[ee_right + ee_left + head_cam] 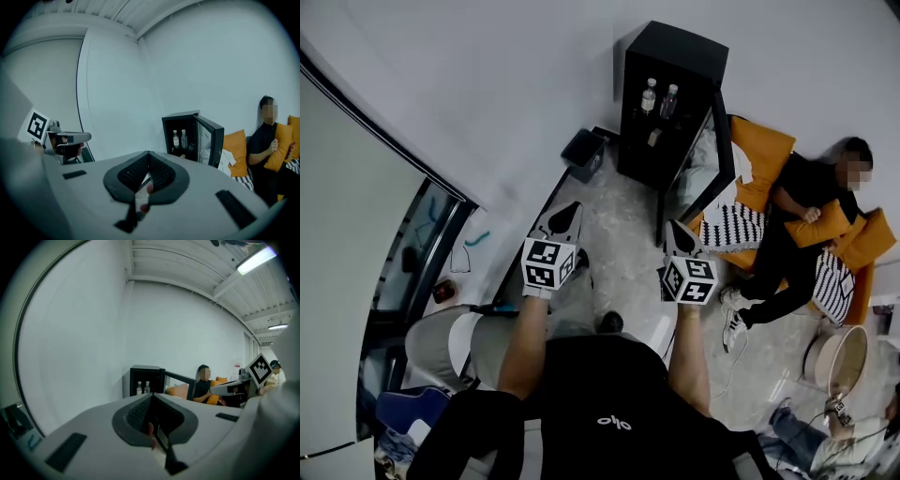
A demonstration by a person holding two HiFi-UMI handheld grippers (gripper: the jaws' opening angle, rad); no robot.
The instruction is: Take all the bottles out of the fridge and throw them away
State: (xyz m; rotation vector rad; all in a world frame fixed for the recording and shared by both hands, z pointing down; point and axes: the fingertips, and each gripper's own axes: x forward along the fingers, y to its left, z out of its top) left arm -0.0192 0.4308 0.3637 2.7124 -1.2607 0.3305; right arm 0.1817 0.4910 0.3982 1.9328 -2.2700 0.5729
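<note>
A black mini fridge stands against the white wall with its glass door swung open. Two clear bottles stand side by side on its upper shelf, and a third bottle shows lower down. Both gripper views show the pair from afar, at bottles and bottles. My left gripper and right gripper are held side by side, well short of the fridge and pointing toward it. Both have their jaws together with nothing between them.
A dark bin sits on the floor left of the fridge. A person sits on orange cushions just right of the open door. A round white tub is at the right. A glass partition runs along the left.
</note>
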